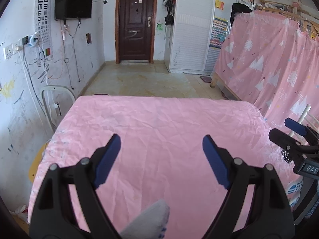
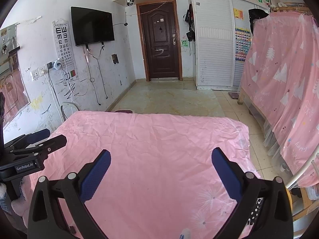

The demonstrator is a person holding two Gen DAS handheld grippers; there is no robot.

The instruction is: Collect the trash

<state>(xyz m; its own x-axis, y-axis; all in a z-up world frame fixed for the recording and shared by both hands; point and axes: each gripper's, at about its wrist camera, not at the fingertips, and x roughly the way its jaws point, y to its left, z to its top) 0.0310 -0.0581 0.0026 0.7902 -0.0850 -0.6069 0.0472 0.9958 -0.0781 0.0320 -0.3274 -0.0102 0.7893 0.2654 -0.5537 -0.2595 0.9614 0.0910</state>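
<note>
My left gripper (image 1: pixel 161 146) hangs open above a table covered by a wrinkled pink cloth (image 1: pixel 159 119), with nothing between its blue pads. A grey piece of fabric (image 1: pixel 151 222) with blue marks pokes in at the bottom edge, below the jaws; I cannot tell what it is. My right gripper (image 2: pixel 161 155) also stands open over the same pink cloth (image 2: pixel 155 135), empty. Each gripper shows in the other's view: the right gripper (image 1: pixel 295 128) at the right edge, the left gripper (image 2: pixel 47 139) at the left edge. A white plastic bag (image 1: pixel 20 211) lies on the floor at lower left.
A white chair back (image 1: pixel 57 93) stands at the table's far left corner. A pink patterned curtain (image 1: pixel 269 59) over a wooden bed frame runs along the right. Beyond the table are tiled floor (image 1: pixel 143 79), a dark door (image 1: pixel 136 22) and white wardrobes (image 1: pixel 191 29).
</note>
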